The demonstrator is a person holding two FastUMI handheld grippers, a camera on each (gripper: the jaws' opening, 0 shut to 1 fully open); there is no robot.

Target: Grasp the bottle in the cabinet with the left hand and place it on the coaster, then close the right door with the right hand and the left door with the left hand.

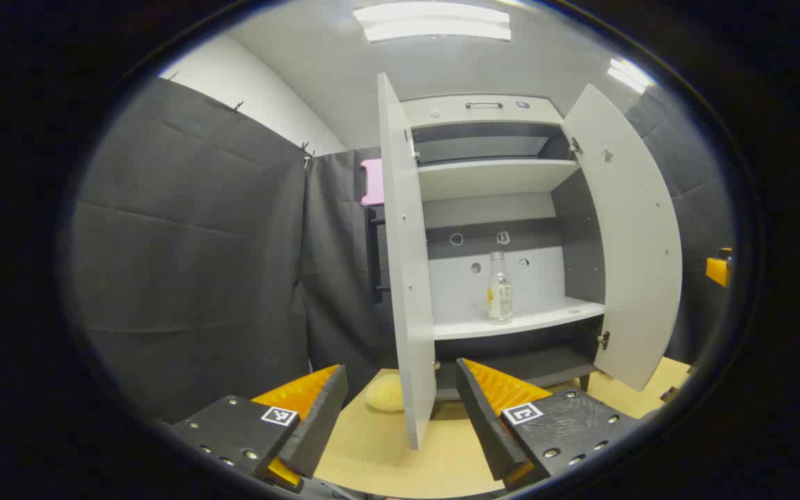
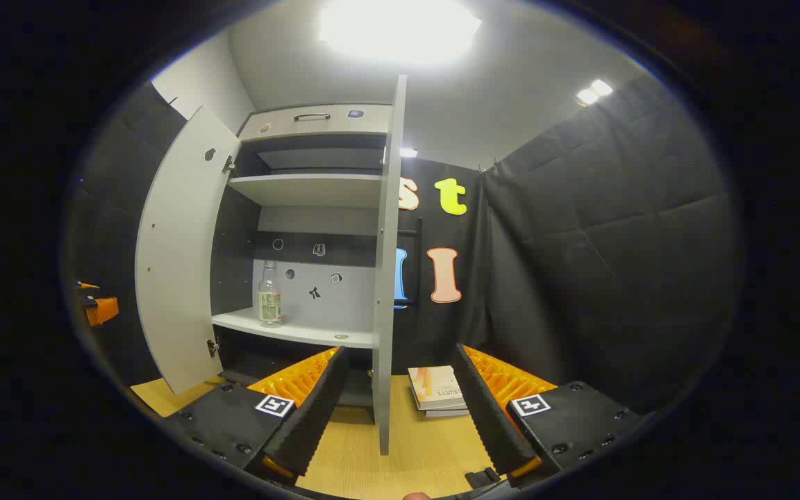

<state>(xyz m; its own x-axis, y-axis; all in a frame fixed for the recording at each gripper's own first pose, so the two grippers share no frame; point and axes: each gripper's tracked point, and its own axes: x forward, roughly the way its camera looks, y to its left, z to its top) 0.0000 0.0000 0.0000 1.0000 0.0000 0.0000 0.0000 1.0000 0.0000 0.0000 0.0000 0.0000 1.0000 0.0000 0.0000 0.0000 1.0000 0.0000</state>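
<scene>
In the left gripper view, going left to right, the left door [image 1: 407, 264] stands edge-on to the camera, almost splitting the gap between the left gripper [image 1: 400, 410] fingers. Low at its foot, toward 7 o'clock from the bottle, a pale round pad that I take to be the coaster [image 1: 385, 393] lies on the bench [image 1: 386, 451], partly hidden by the door. The left jaws are spread apart and hold nothing. The bottle [image 1: 499, 288] stands upright on the cabinet's lower shelf [image 1: 511, 323], its long axis vertical, at about 1 o'clock from the jaws and well apart from them, past the door's edge. The right door [image 1: 626, 236] swings wide open at the far right.

In the right gripper view, that bottle [image 2: 270, 294] sits at about 10 o'clock from the right gripper [image 2: 400, 410], deeper in and to the far side of the shelf. These jaws are also apart and empty, with the right door's edge [image 2: 386, 278] directly ahead at 12 o'clock. A book [image 2: 438, 390] lies on the bench between the fingers.

My judgement: the left gripper must shift rightward around the door's edge, then reach straight in, closing across the bottle's upright body.
</scene>
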